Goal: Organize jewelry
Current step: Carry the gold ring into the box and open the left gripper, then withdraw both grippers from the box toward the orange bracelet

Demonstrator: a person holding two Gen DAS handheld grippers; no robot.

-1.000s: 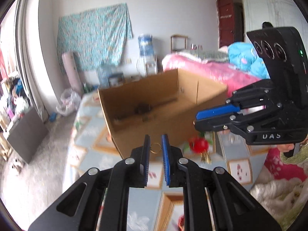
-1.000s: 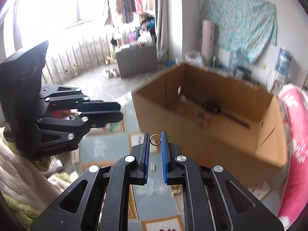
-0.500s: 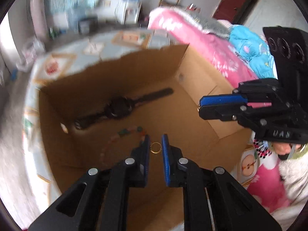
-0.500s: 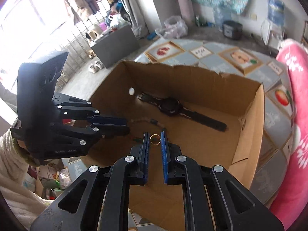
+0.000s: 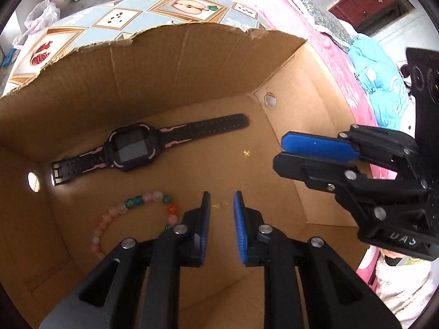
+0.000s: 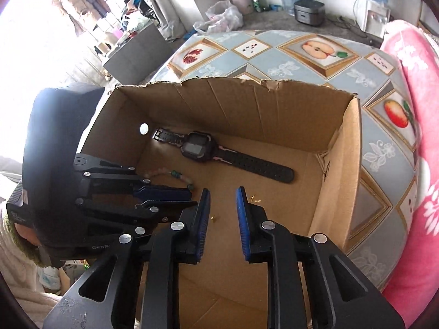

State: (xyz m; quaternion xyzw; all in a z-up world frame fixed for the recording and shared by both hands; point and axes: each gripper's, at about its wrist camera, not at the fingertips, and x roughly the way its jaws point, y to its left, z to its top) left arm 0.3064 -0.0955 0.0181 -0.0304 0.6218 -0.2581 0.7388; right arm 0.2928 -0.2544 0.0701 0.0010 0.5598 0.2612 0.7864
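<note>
Left wrist view: left gripper [image 5: 221,201] and right gripper [image 6: 222,201] hang over the cardboard box [image 5: 192,63], jaws just parted, nothing pinched; 2 small gold pieces [image 5: 246,152] lie on its floor.

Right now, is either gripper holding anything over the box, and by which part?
Nothing is held. The left gripper and right gripper have just opened, with no thing between the pads. Small gold pieces lie on the cardboard box floor.
</note>
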